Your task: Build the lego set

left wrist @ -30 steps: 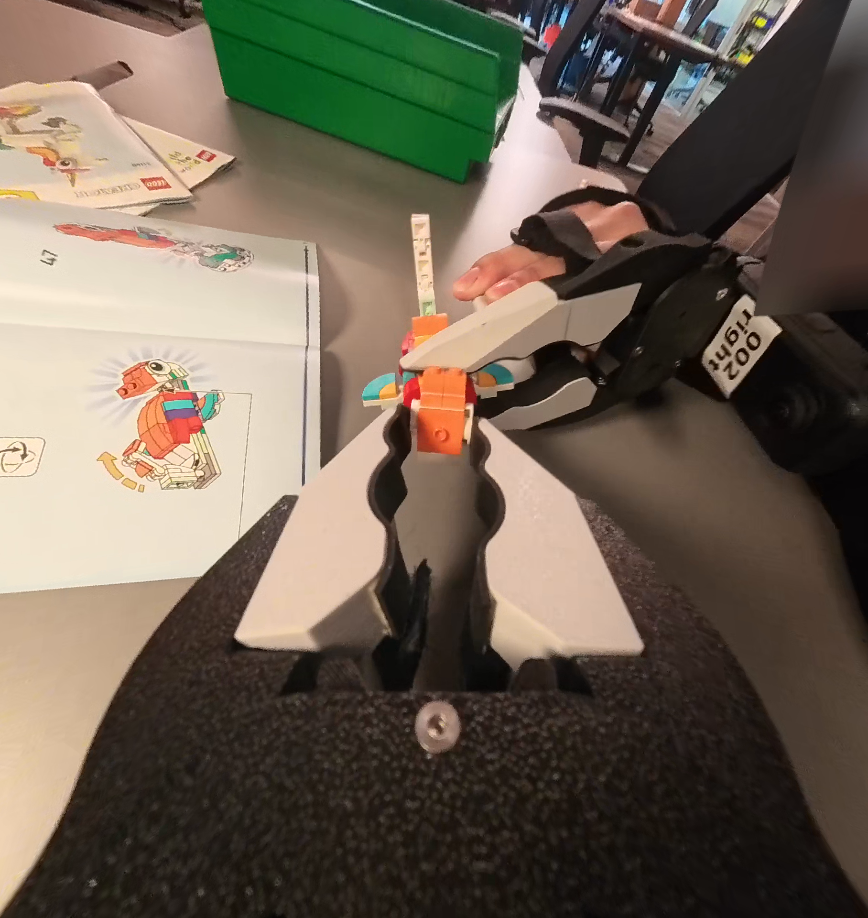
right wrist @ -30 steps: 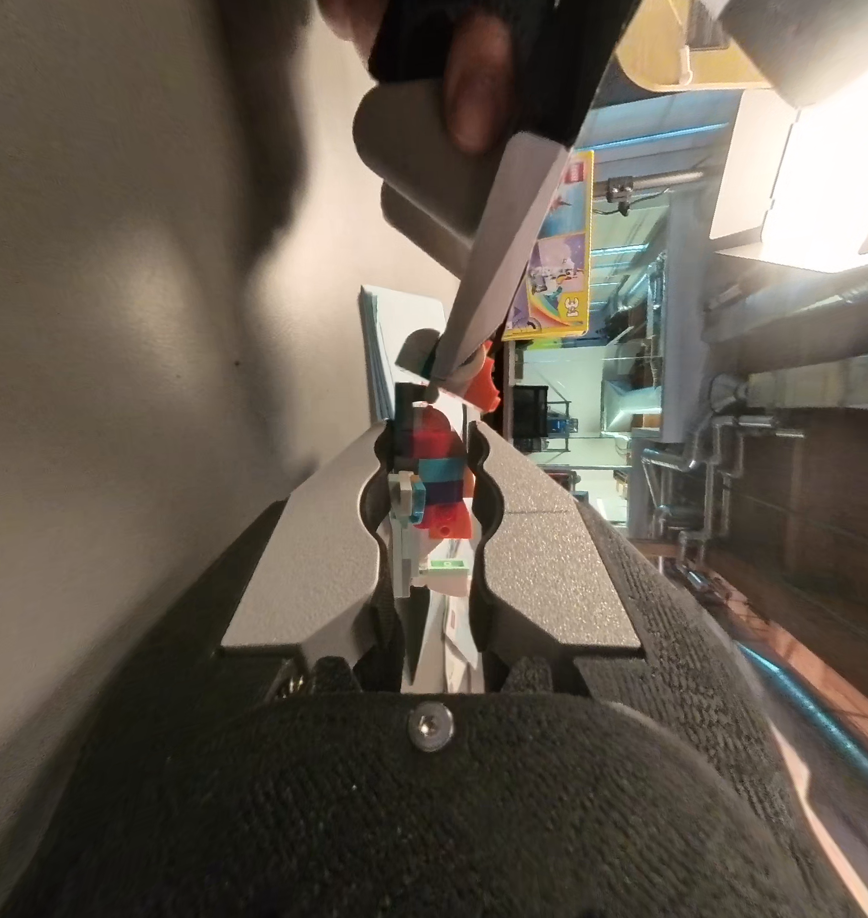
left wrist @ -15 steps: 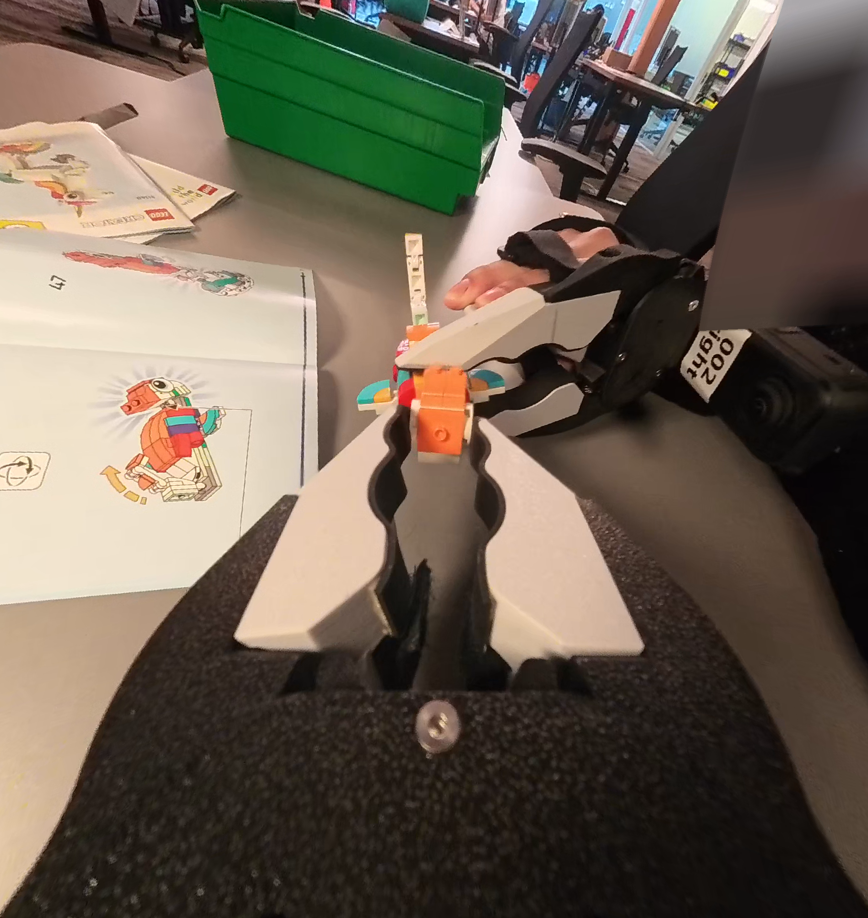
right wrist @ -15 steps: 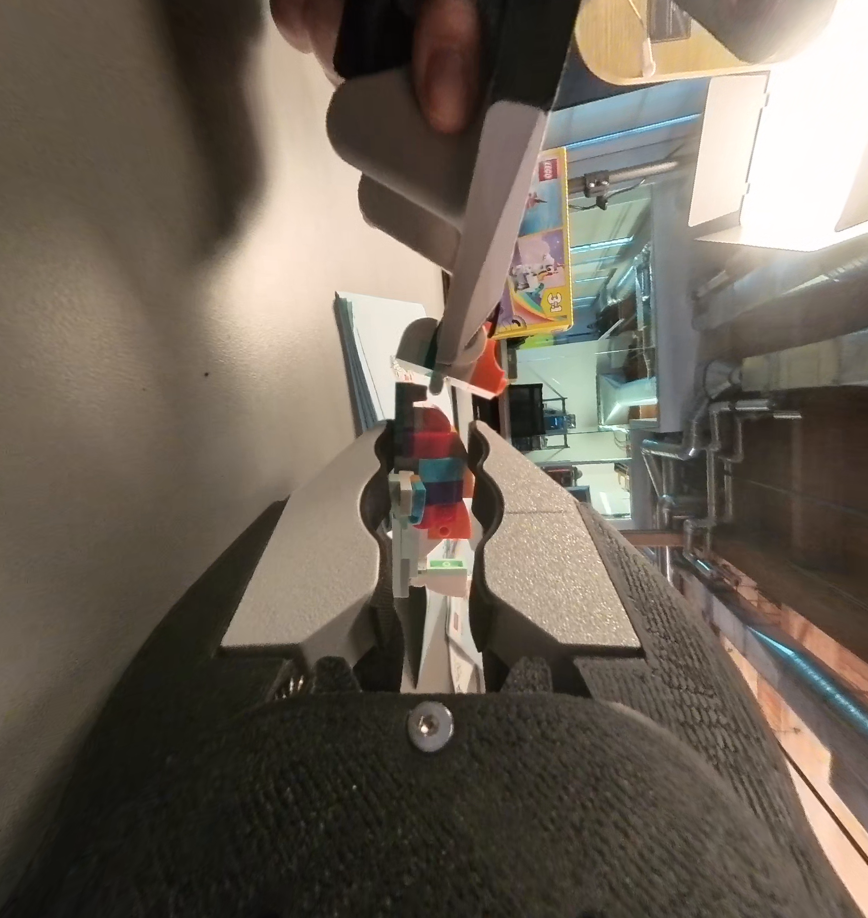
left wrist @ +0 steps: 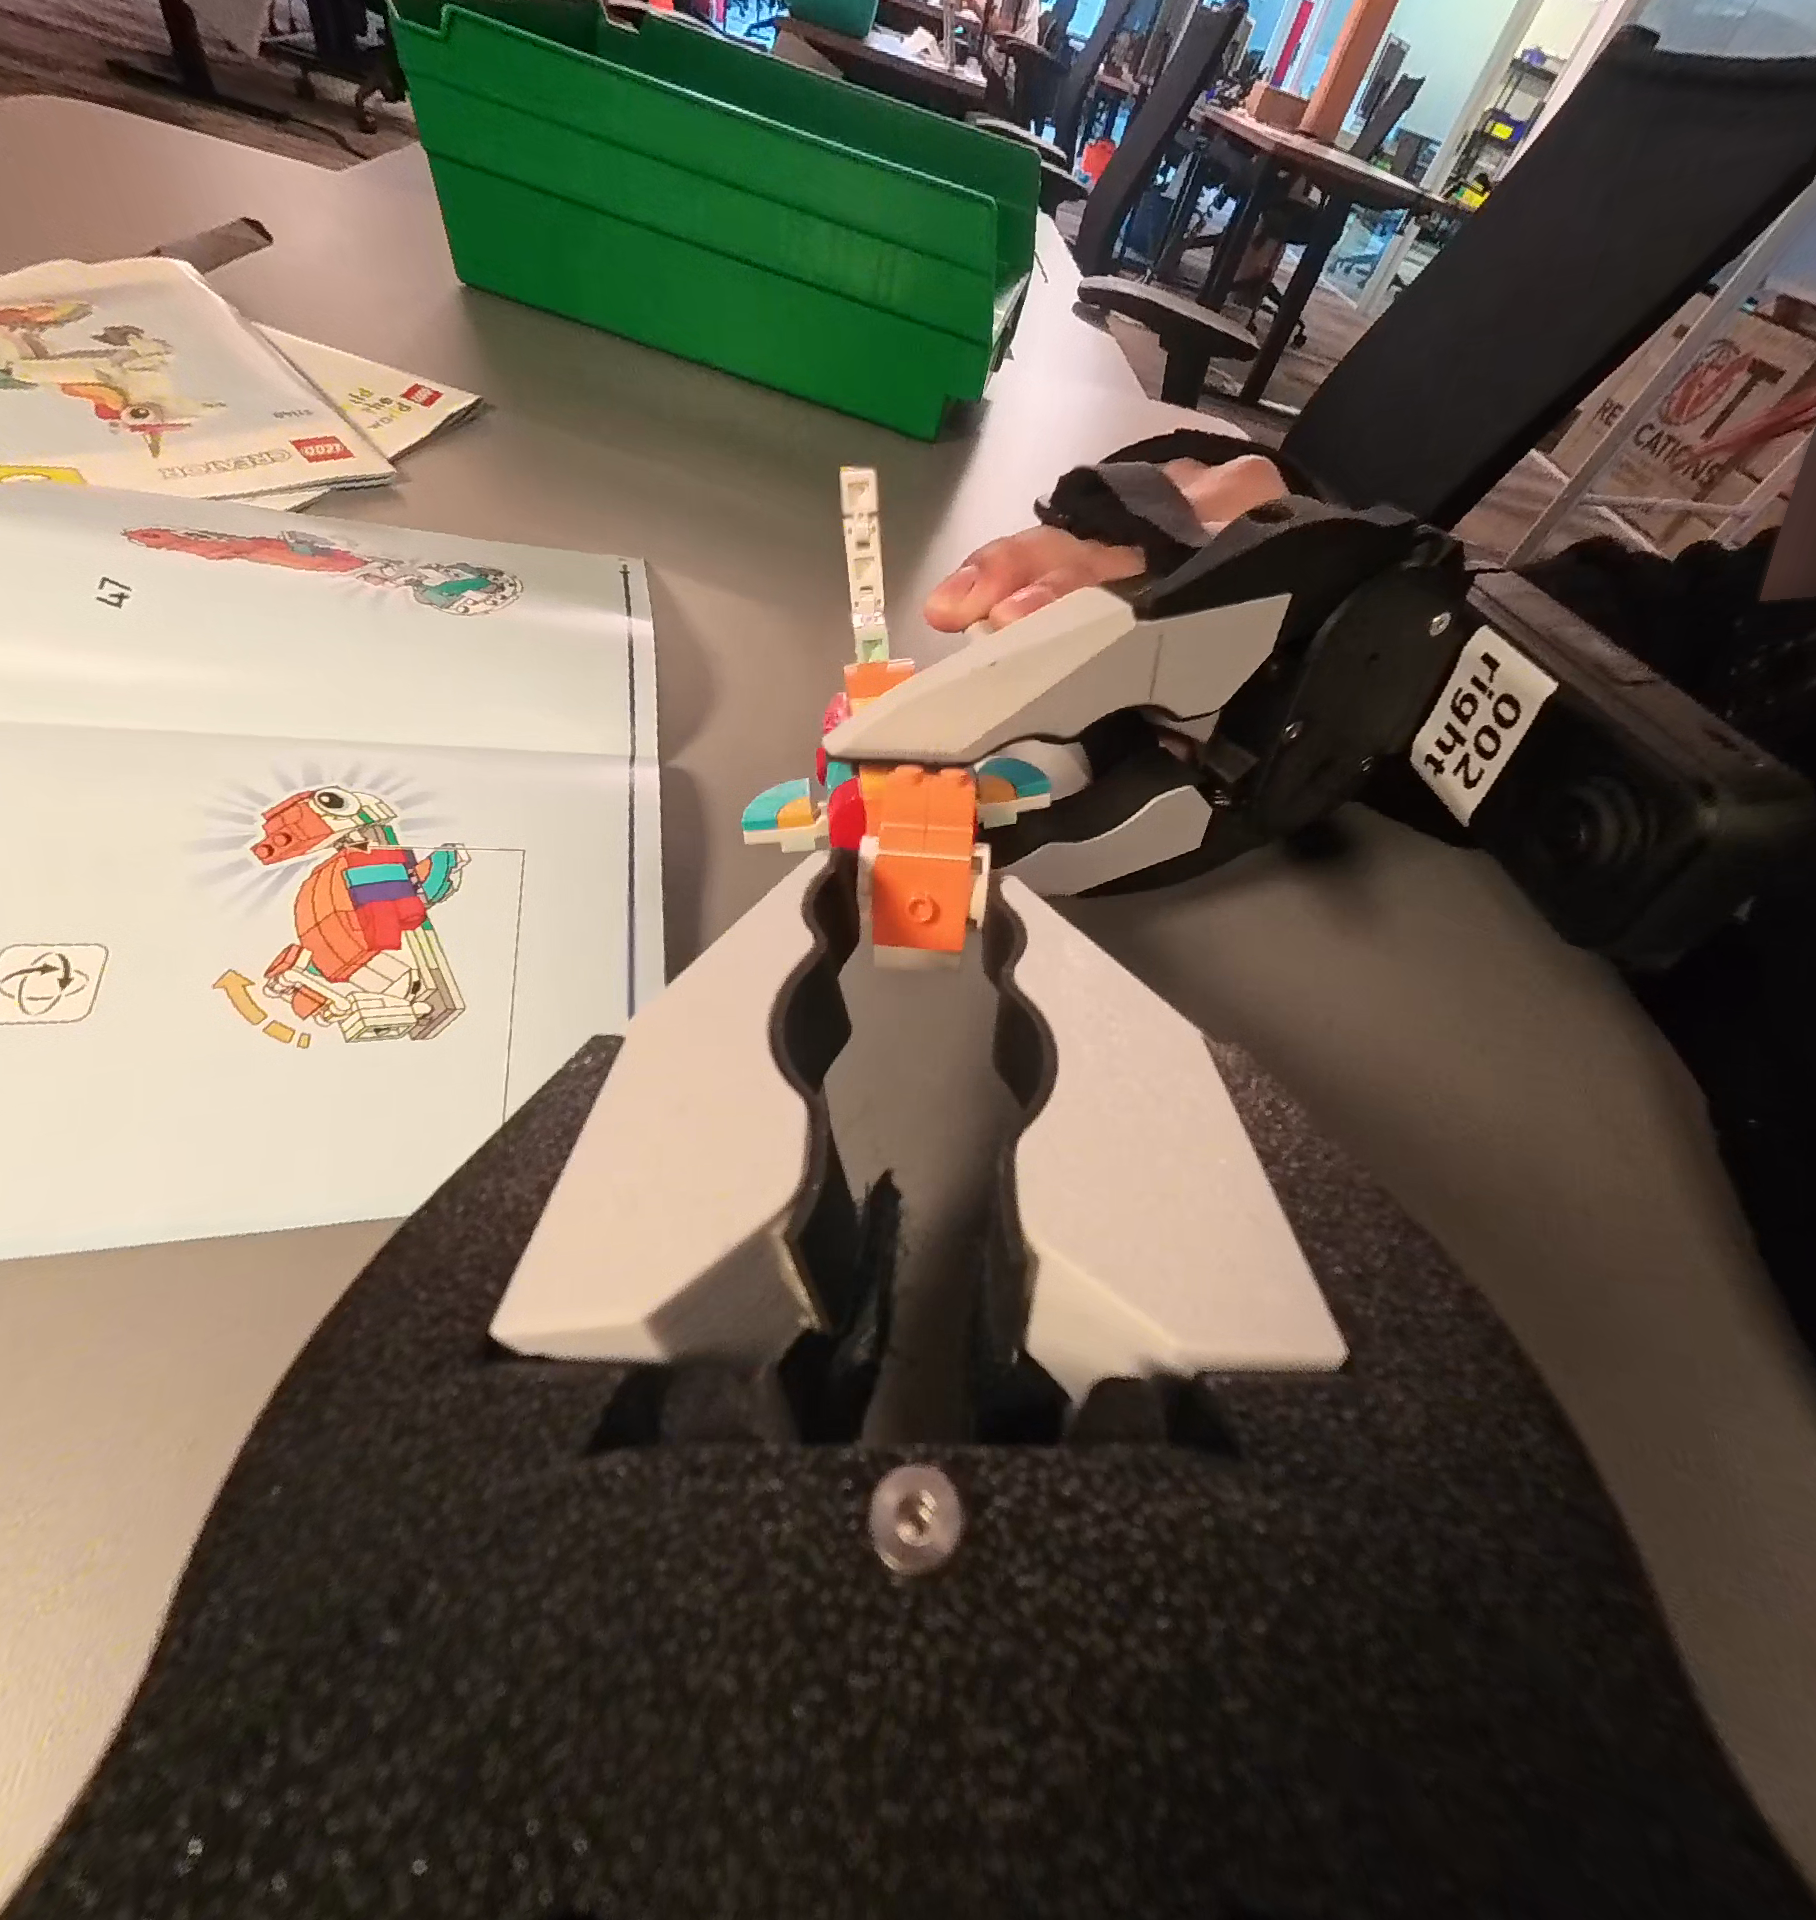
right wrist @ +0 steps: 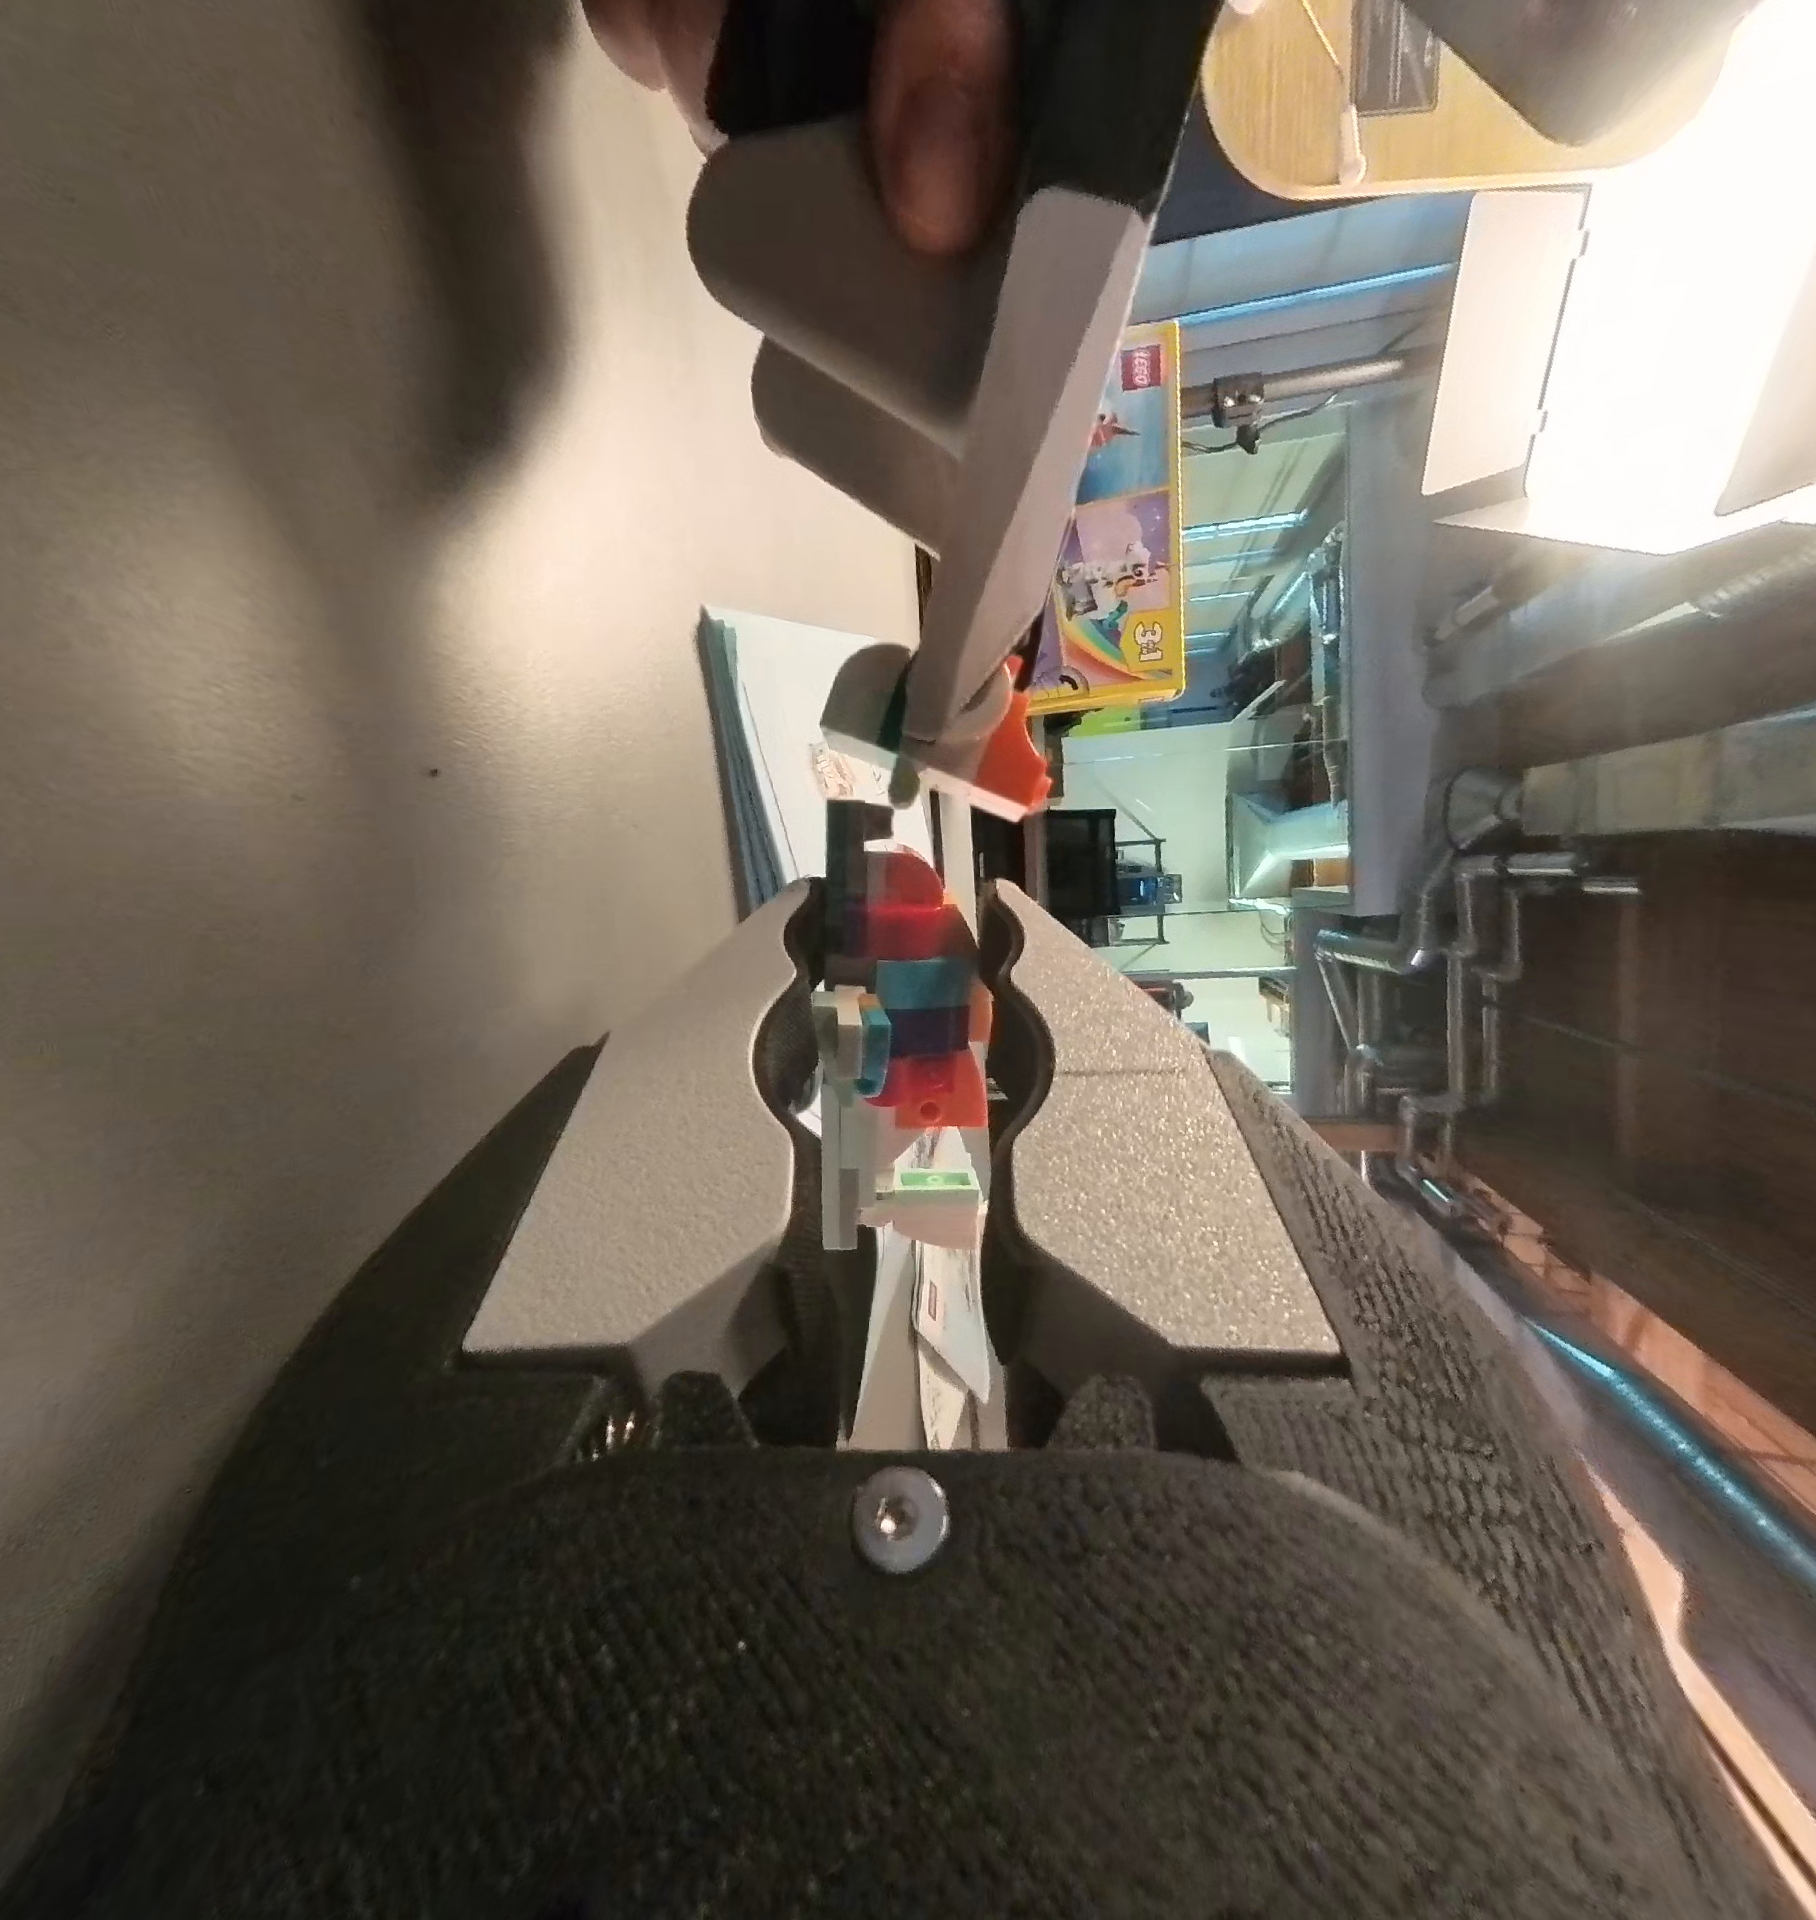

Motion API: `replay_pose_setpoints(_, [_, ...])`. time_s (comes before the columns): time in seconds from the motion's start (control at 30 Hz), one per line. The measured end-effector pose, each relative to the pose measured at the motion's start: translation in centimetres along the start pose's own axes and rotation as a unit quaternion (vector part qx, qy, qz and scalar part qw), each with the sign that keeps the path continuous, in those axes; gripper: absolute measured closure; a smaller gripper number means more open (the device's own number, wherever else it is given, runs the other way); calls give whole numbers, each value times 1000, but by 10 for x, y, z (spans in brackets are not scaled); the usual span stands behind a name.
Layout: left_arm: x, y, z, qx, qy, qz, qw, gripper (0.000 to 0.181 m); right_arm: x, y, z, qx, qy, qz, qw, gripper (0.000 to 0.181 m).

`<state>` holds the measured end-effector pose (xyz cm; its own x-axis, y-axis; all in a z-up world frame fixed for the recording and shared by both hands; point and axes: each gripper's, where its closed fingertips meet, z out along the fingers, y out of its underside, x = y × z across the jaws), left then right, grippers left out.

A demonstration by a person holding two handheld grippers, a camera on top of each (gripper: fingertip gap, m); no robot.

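In the left wrist view, the left gripper (left wrist: 919,914) pinches the orange block at the near end of the lego model (left wrist: 909,831), its two grey fingers closed against the block's sides. The model is held above the grey surface (left wrist: 1299,1039), with teal and yellow curved pieces spreading to either side and a thin pale strip standing up from its far end. The right gripper (left wrist: 925,790) comes in from the right, lying on its side; its upper finger rests over the top of the model and the lower one passes beneath, so it seems to be clamped on the model's body, though the contact itself is partly hidden. The right wrist view shows the red, teal and purple bricks of the model (right wrist: 909,997) sitting between that gripper's narrowed fingers. To the left, an open instruction booklet (left wrist: 291,831) lies flat on the surface, with more folded leaflets (left wrist: 187,416) beyond it. Farthest back stands a green plastic bin (left wrist: 717,208).
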<state>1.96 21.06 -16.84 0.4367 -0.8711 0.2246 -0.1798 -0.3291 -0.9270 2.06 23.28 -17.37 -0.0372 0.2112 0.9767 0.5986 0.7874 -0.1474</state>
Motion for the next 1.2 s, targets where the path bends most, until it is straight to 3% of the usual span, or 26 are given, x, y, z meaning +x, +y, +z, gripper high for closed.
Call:
replay_pose_setpoints(0.63, [0, 18, 7, -68, -16, 27, 997, 160, -14, -2, -2, 12, -33, -109, 993, 154])
replay_pose_setpoints(1.2, [4, 31, 9, -109, 4, -13, 994, 160, -30, -6, -4, 28, -76, -109, 991, 154])
